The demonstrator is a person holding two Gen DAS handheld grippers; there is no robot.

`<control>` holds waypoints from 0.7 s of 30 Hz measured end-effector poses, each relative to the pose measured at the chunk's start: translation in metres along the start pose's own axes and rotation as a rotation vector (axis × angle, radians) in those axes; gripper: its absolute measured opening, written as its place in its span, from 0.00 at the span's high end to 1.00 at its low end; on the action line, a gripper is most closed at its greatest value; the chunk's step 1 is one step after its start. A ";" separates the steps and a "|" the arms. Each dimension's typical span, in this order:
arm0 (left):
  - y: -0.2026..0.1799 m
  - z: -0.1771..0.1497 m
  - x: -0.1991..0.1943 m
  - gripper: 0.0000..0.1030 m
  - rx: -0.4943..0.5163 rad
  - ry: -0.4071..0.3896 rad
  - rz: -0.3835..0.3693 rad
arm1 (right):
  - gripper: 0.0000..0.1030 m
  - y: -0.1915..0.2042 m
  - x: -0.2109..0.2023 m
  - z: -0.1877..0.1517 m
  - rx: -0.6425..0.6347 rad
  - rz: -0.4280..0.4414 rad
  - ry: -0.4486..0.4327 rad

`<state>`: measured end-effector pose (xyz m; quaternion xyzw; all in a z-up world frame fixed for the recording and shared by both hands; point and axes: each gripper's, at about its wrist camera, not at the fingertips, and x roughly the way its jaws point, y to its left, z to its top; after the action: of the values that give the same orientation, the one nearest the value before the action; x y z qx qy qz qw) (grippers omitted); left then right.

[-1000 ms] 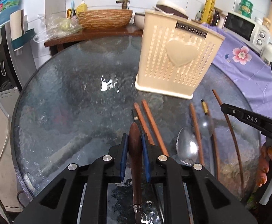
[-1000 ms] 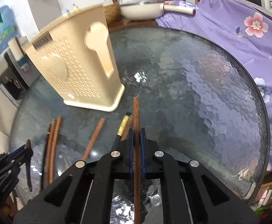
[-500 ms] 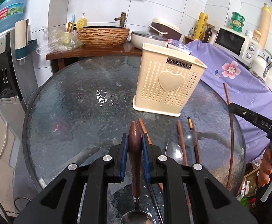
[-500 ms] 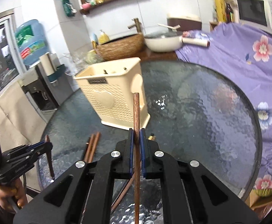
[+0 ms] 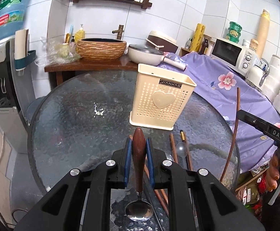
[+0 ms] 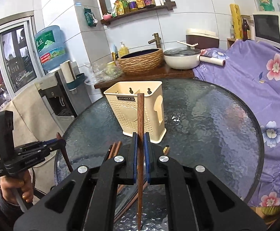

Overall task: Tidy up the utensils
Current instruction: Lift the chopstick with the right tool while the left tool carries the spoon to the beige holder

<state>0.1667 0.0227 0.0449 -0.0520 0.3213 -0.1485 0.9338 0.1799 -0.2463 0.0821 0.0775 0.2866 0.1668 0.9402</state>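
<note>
Left gripper (image 5: 138,148) jaws clamped on the wooden handle of a spoon (image 5: 139,198), bowl hanging toward the camera; right gripper (image 6: 140,144) jaws clamped mid-length on a single chopstick (image 6: 140,134), both held above the glass counter (image 6: 207,127), near the cream holder (image 6: 138,111). Risk: either utensil could pivot in its narrow pinch and catch the holder's rim. The two may also collide at the opening, or tip the light holder.

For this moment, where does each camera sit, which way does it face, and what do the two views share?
Left wrist: on the left claw, above the glass table, facing the cream holder; shows its spoon and the person's right hand.
Right wrist: on the right claw, facing the same holder; shows its chopstick and the left hand.
Shared: holder, table, loose chopsticks.
</note>
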 end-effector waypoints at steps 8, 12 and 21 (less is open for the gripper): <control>-0.006 0.011 -0.008 0.86 0.015 -0.028 -0.014 | 0.93 0.009 -0.013 0.008 -0.042 -0.003 -0.032; -0.009 0.017 -0.011 0.86 0.031 -0.047 -0.015 | 0.93 0.011 -0.015 0.015 -0.044 0.001 -0.038; -0.019 0.059 -0.012 0.86 0.045 -0.090 -0.059 | 0.93 0.017 -0.013 0.054 -0.050 0.031 -0.053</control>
<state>0.1897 0.0085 0.1018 -0.0471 0.2741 -0.1808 0.9434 0.1955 -0.2376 0.1380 0.0626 0.2562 0.1862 0.9464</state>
